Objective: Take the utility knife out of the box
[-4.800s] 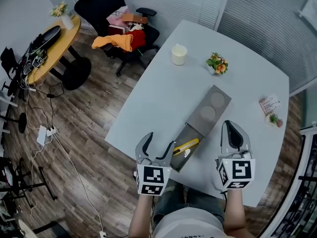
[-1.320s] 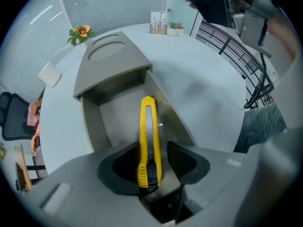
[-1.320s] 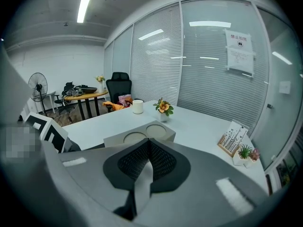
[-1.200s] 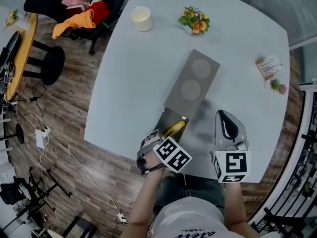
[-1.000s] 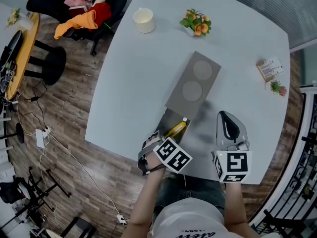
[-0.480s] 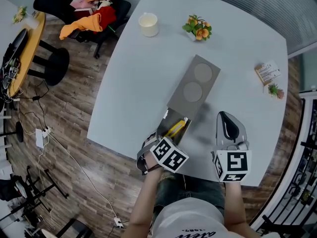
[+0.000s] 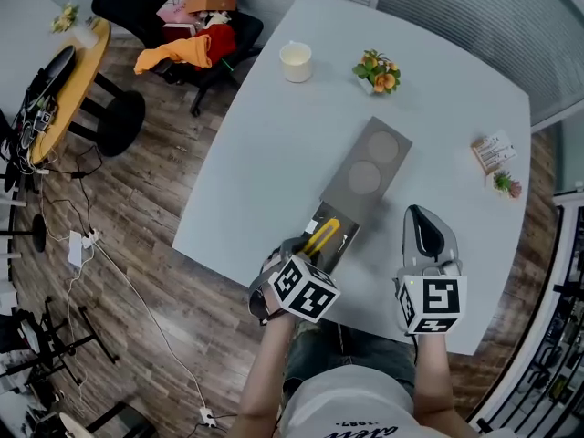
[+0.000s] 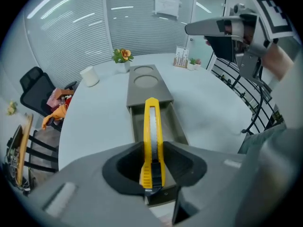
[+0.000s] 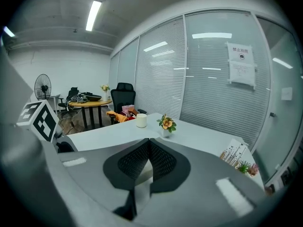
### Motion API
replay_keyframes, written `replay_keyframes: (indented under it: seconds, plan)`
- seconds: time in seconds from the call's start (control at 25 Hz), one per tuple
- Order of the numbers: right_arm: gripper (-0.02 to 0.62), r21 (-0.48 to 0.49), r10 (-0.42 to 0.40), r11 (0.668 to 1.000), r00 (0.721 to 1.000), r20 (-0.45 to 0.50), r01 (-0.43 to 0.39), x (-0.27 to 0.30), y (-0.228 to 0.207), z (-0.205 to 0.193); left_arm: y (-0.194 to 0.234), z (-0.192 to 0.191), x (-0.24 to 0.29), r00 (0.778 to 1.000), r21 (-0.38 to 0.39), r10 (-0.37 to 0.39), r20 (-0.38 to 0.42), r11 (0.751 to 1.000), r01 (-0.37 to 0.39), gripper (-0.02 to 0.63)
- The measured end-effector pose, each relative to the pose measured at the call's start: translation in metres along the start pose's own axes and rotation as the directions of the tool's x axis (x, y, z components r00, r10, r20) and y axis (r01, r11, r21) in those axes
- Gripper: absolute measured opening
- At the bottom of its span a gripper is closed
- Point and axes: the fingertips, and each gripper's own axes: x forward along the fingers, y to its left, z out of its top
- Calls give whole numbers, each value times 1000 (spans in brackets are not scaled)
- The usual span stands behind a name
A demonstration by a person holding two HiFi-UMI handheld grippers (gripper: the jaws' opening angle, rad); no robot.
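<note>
A long grey box (image 7: 363, 179) lies on the white table, its drawer end (image 7: 335, 247) pulled open toward me. The yellow utility knife (image 8: 152, 136) is clamped between the jaws of my left gripper (image 8: 152, 162), its tip pointing along the open drawer (image 8: 177, 126). In the head view the knife (image 7: 321, 236) shows just beyond the left gripper (image 7: 306, 254), over the drawer. My right gripper (image 7: 425, 237) hovers to the right of the box, jaws shut with nothing between them, in its own view too (image 9: 148, 148).
A white cup (image 7: 296, 61) and a small flower pot (image 7: 379, 72) stand at the table's far side. A card holder (image 7: 493, 151) and a tiny plant (image 7: 505, 184) sit at the right edge. A chair with clothes (image 7: 196, 35) stands beyond the table.
The left gripper has closed on the knife in the drawer and lifted it slightly. The right gripper has stayed in place. The head camera has shifted.
</note>
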Motion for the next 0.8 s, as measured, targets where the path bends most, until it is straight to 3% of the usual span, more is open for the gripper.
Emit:
replay_keyframes:
  seconds: [0.36,0.8]
  plan:
    - [25,-37,10,999,995,97,-6,-10,4,42,19,24,-45,983,-111,58,176,993,-39,130]
    - [25,-34,-19,999,975,220,27,-30,-8,93,47,53,-109,924,-208,182,337,971,-115,130]
